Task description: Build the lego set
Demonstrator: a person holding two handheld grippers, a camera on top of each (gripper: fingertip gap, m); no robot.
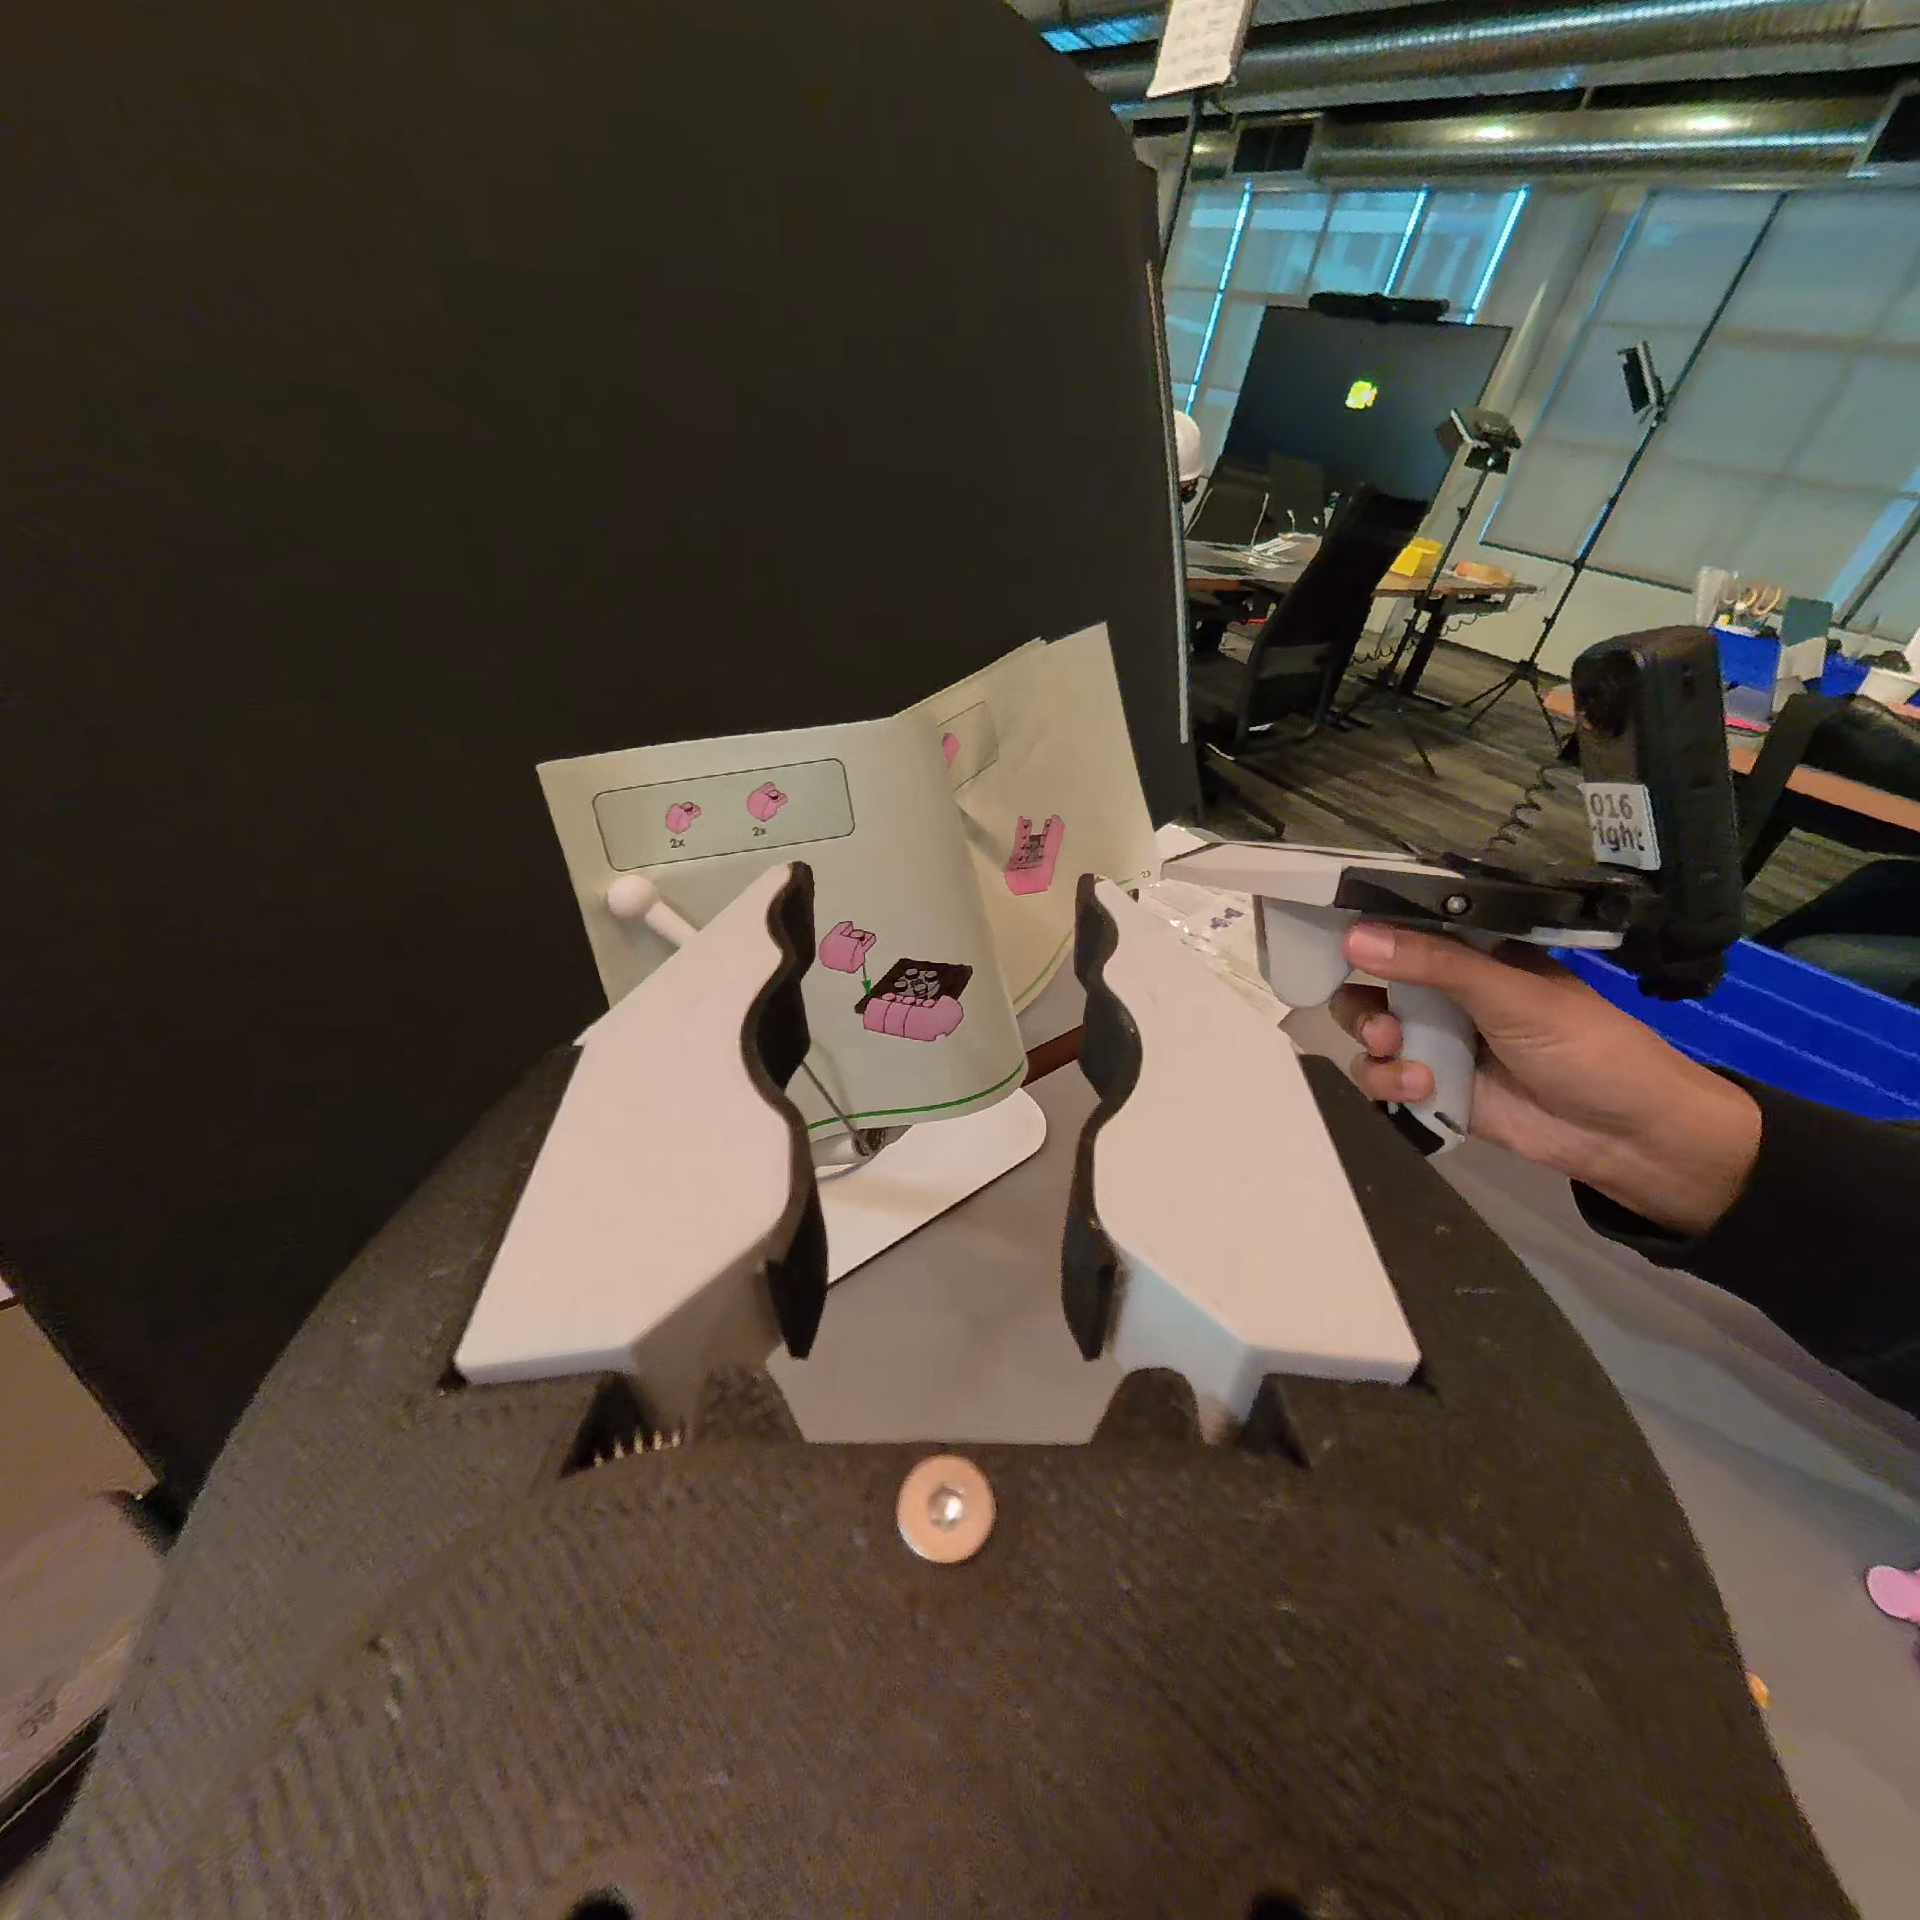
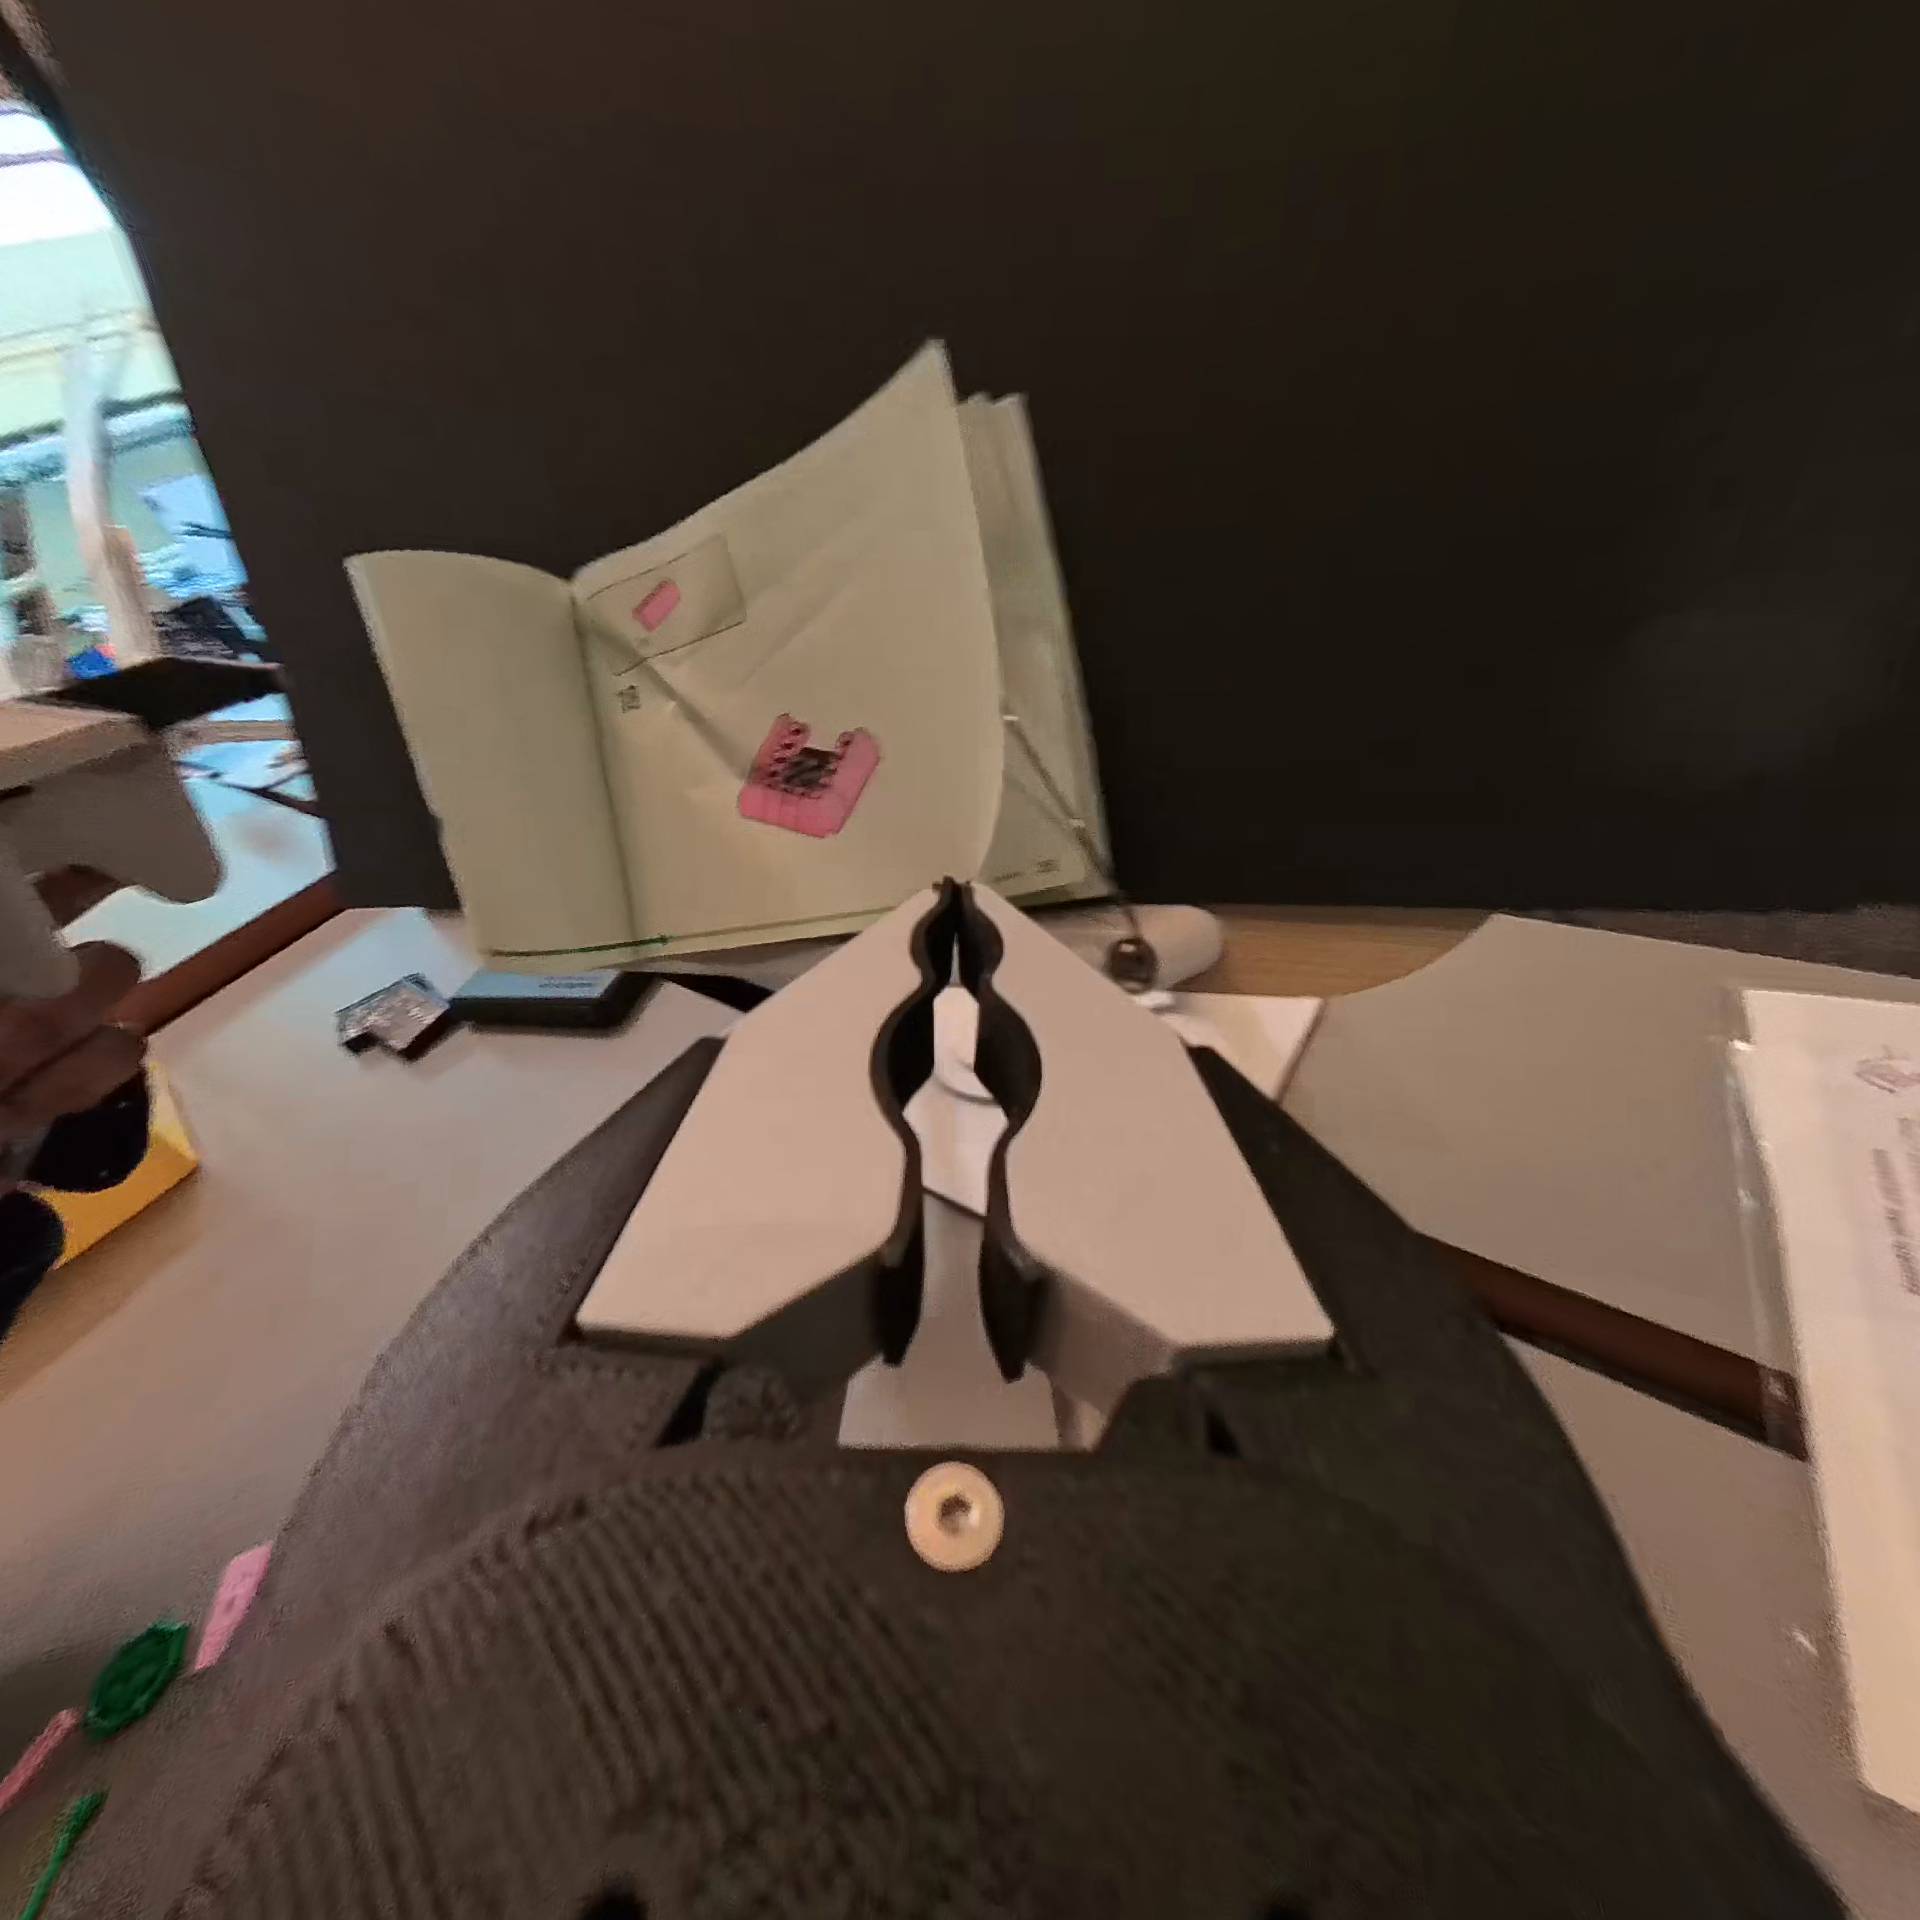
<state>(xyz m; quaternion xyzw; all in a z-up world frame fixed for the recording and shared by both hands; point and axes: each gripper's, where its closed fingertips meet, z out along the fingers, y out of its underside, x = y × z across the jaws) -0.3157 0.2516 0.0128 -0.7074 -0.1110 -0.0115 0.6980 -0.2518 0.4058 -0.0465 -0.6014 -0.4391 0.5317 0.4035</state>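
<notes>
A pale green instruction booklet (image 1: 790, 914) stands open on a white stand (image 1: 935, 1153) against a black backboard, showing pink brick drawings; it also shows in the right wrist view (image 2: 748, 727). My left gripper (image 1: 940, 904) is open and empty, held in front of the booklet. My right gripper (image 2: 956, 894) is shut with nothing between its fingers, just before the booklet's lower edge; it also shows at the right of the left wrist view (image 1: 1174, 868), held by a hand. Loose pink pieces (image 2: 234, 1605) and green pieces (image 2: 135, 1678) lie at the lower left of the table.
A black backboard (image 2: 1351, 416) closes the far side. A dark flat box (image 2: 545, 995) and a small clear packet (image 2: 390, 1013) lie left of the booklet. White paper sheets (image 2: 1829, 1299) lie at the right. A yellow box (image 2: 135, 1174) and blue bin (image 1: 1766, 1029) stand at the sides. There is about 20 cm between the tips of the two grippers.
</notes>
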